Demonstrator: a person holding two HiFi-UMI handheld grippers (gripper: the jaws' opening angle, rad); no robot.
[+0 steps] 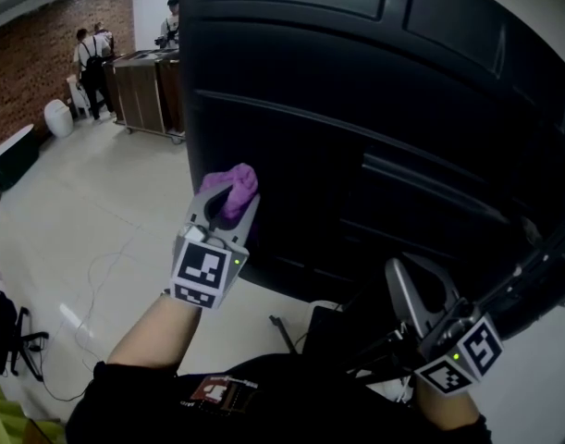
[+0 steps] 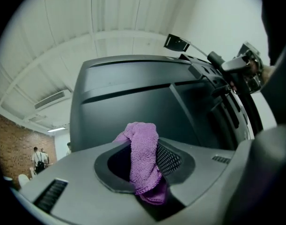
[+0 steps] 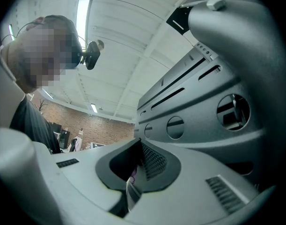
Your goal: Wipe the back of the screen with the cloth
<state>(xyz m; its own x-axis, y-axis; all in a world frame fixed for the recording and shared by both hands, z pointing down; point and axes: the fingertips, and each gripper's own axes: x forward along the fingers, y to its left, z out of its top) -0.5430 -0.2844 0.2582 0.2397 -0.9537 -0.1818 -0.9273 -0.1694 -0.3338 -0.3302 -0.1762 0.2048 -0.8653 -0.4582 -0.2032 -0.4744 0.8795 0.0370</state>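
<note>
Nearest, right gripper: jaws together, empty, low under the panel. Left gripper clamps the purple cloth. The screen back lies just beyond, rightward of the cloth; contact unclear. Left arm is better placed to wipe.

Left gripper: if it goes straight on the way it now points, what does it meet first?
The back of the screen, probably. The purple cloth shut in the left gripper's jaws sticks out ahead, so it would touch first; the gap is unclear.
</note>
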